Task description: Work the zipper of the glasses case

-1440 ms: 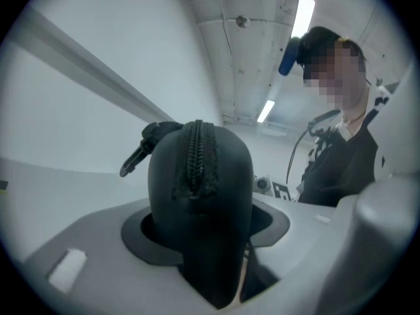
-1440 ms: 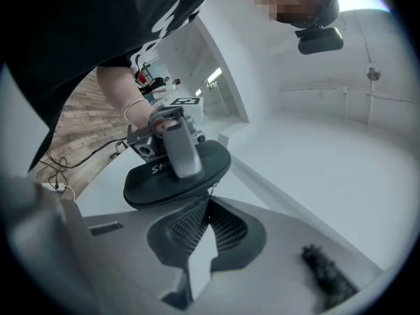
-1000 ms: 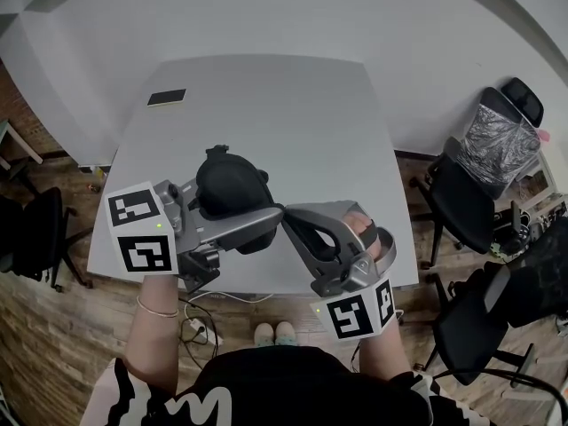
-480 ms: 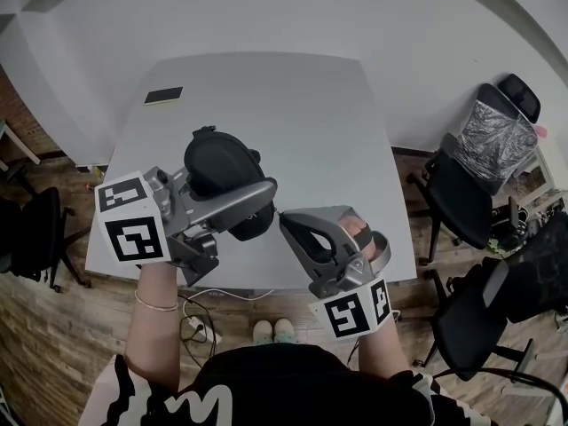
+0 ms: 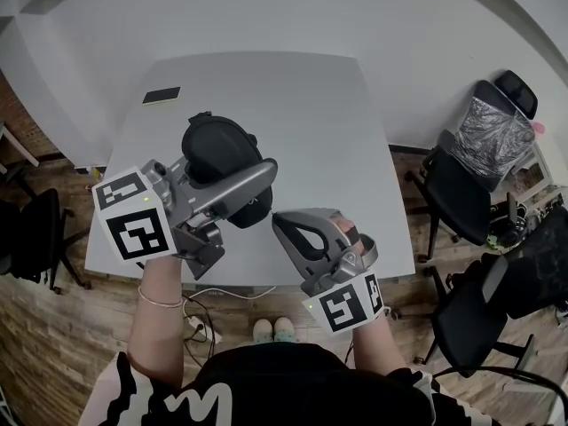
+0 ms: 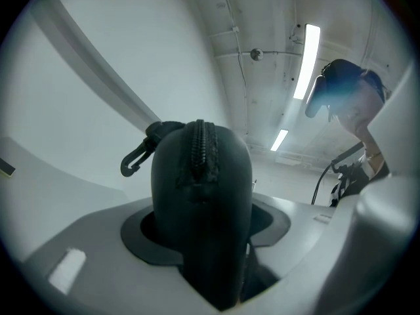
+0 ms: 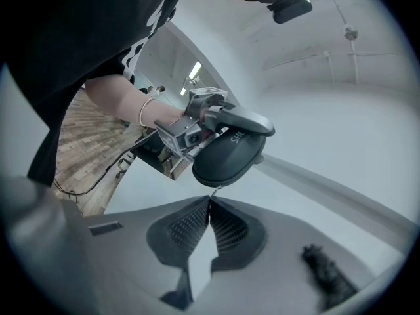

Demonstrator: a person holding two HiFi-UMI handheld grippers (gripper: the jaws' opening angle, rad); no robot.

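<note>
The black oval glasses case (image 5: 217, 149) is off the table, and my left gripper (image 5: 262, 189) is shut on it, one finger across its top. In the left gripper view the case (image 6: 200, 195) stands between the jaws with its zipper seam facing the camera and a black clip (image 6: 134, 159) at its far end. My right gripper (image 5: 277, 223) sits just right of the case's near edge. In the right gripper view its jaws (image 7: 210, 201) are shut tip to tip, pinching a thin silver zipper pull (image 7: 215, 188) that hangs from the case (image 7: 230, 156).
The grey table (image 5: 328, 122) carries a small dark flat object (image 5: 161, 96) near its far left corner. Black office chairs (image 5: 461, 193) stand to the right and another chair (image 5: 27, 229) to the left. Cables (image 5: 200, 327) lie on the wooden floor below the table's near edge.
My left gripper has carried the case to the left and slightly farther from me. The right gripper has shifted a little left and down, staying at the case's near edge.
</note>
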